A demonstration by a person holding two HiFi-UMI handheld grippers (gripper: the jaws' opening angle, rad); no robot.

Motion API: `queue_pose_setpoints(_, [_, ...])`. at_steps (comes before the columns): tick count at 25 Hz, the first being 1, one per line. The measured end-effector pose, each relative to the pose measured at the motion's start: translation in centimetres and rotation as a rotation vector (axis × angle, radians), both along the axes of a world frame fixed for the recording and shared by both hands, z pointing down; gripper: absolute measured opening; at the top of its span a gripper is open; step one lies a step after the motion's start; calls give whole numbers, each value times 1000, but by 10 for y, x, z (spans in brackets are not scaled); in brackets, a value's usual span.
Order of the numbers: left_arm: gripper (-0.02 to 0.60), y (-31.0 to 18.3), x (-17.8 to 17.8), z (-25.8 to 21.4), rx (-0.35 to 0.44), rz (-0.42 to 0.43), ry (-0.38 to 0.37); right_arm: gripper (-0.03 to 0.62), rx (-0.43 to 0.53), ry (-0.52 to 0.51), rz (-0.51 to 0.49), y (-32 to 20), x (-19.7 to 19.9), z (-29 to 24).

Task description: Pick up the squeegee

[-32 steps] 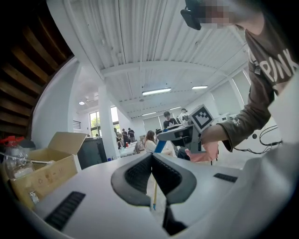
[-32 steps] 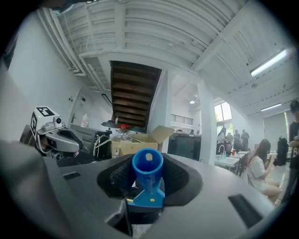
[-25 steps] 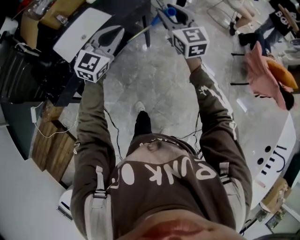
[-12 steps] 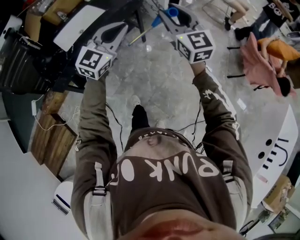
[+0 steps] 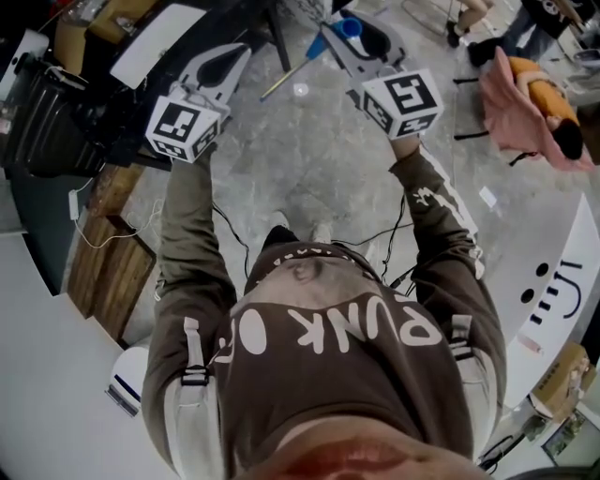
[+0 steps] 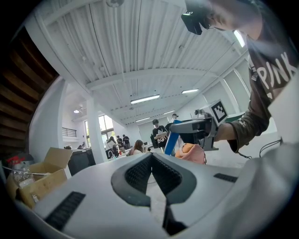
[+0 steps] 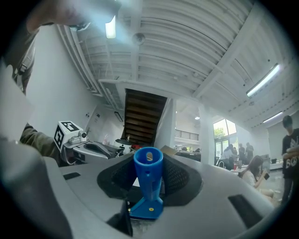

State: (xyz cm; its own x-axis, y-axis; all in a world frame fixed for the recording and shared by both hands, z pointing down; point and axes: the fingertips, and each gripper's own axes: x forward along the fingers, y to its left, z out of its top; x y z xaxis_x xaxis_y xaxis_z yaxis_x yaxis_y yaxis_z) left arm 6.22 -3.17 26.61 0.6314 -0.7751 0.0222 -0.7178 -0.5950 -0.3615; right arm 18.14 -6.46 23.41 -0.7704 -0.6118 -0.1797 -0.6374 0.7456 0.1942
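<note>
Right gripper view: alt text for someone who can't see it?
The right hand-held gripper is shut on a blue squeegee handle that points out between its jaws. The left hand-held gripper shows at left, with a dark staircase and white ceiling behind.

We hold the blue squeegee (image 5: 343, 28) in our right gripper (image 5: 342, 39) above the grey floor (image 5: 309, 159); our left gripper (image 5: 228, 58) reaches over the dark table's (image 5: 239, 17) edge.
</note>
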Motion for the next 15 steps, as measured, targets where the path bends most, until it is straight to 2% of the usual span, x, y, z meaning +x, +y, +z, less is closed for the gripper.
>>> queue_pose_setpoints(6, [2, 18, -2, -6, -8, 2, 2, 155, -9, -9, -27, 23, 0, 1])
queue_pose_setpoints(15, [2, 22, -33, -9, -8, 8, 12, 155, -9, -20, -37, 29, -29, 2])
